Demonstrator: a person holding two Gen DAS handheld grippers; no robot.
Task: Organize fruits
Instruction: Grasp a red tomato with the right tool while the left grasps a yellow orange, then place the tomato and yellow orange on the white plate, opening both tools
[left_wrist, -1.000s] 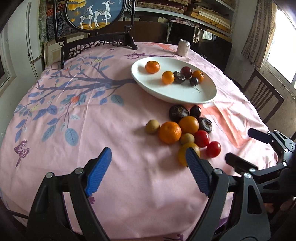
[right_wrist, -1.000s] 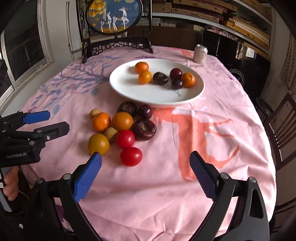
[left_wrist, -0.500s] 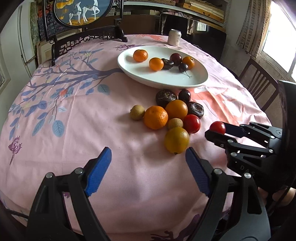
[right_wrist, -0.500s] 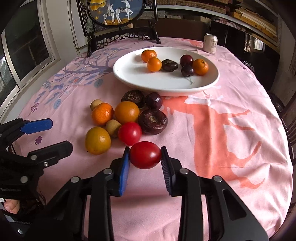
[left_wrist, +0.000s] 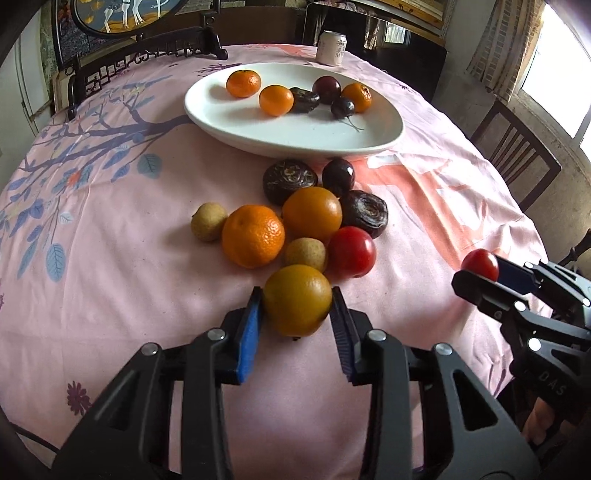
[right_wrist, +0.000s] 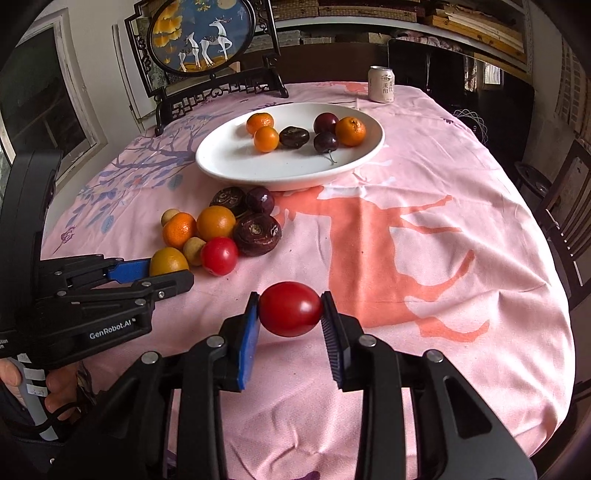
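Left fingers (left_wrist: 251, 328) now around yellow orange (left_wrist: 297, 300)

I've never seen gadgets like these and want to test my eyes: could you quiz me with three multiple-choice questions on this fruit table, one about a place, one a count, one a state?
1. Where is the drink can?
A. On the plate
B. On the table beyond the plate
C. Among the loose fruit

2. How many fruits lie on the white plate?
A. Three
B. Six
C. Nine

3. What is the right gripper doing?
A. Clamping a red tomato
B. Hanging open
C. Holding the can

Answers: B, it stands past the plate's far rim; B, three orange and three dark; A, both pads press the tomato.
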